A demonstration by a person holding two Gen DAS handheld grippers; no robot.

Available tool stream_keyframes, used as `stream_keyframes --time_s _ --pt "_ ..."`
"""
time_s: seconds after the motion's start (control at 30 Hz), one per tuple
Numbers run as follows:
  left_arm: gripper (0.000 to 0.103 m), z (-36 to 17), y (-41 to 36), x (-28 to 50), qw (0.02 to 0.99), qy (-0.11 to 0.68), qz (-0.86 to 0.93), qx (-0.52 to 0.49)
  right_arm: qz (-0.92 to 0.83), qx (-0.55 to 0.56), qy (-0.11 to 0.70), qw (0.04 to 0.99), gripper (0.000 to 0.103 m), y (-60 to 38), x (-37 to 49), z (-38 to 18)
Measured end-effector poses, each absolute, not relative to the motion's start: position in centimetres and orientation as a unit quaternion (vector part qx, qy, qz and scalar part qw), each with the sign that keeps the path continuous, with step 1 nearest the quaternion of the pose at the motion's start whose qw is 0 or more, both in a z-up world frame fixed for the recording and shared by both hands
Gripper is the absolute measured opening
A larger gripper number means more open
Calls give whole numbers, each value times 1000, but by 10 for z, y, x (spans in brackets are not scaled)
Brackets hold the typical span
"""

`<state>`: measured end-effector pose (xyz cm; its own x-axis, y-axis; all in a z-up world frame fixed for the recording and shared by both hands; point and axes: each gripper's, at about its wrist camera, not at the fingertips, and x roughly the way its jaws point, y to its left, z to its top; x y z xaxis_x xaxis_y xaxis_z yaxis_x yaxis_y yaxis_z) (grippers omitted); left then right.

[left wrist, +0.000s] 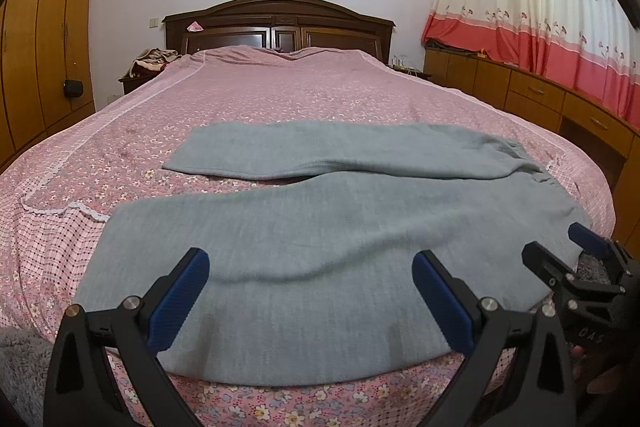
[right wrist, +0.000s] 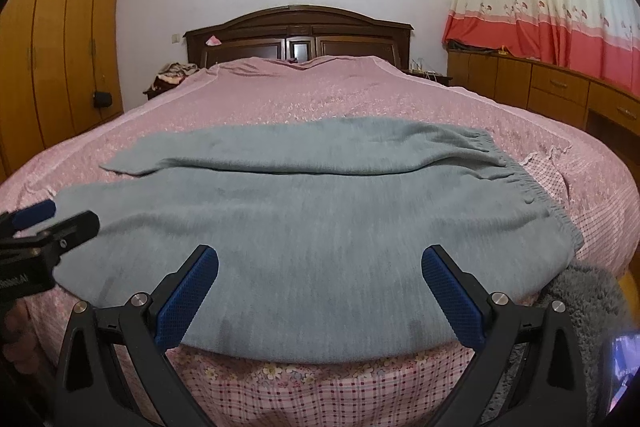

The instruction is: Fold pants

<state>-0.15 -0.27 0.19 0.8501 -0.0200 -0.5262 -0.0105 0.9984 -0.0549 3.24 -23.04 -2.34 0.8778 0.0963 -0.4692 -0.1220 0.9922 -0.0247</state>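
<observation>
Grey pants (left wrist: 320, 227) lie flat on the pink floral bed, legs running left, waistband at the right; they also show in the right wrist view (right wrist: 320, 211). The two legs are spread apart with a narrow gap between them. My left gripper (left wrist: 310, 271) is open and empty, hovering over the near leg at the bed's front edge. My right gripper (right wrist: 320, 267) is open and empty over the near leg close to the waistband (right wrist: 532, 187). Each gripper shows at the edge of the other's view: the right one (left wrist: 576, 251) and the left one (right wrist: 48, 215).
The bed (left wrist: 280, 95) has a dark wooden headboard (left wrist: 280, 23). A wardrobe (left wrist: 36, 47) stands at the left, low wooden cabinets (left wrist: 540, 95) and curtains at the right. A grey fuzzy cloth (right wrist: 588, 299) lies at the bed's near right corner.
</observation>
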Motion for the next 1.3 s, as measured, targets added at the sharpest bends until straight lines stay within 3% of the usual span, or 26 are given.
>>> stream_keyframes --time_s 1.3 --pt "103 3 -4 -2 962 272 -5 -29 49 12 262 964 103 -248 41 -35"
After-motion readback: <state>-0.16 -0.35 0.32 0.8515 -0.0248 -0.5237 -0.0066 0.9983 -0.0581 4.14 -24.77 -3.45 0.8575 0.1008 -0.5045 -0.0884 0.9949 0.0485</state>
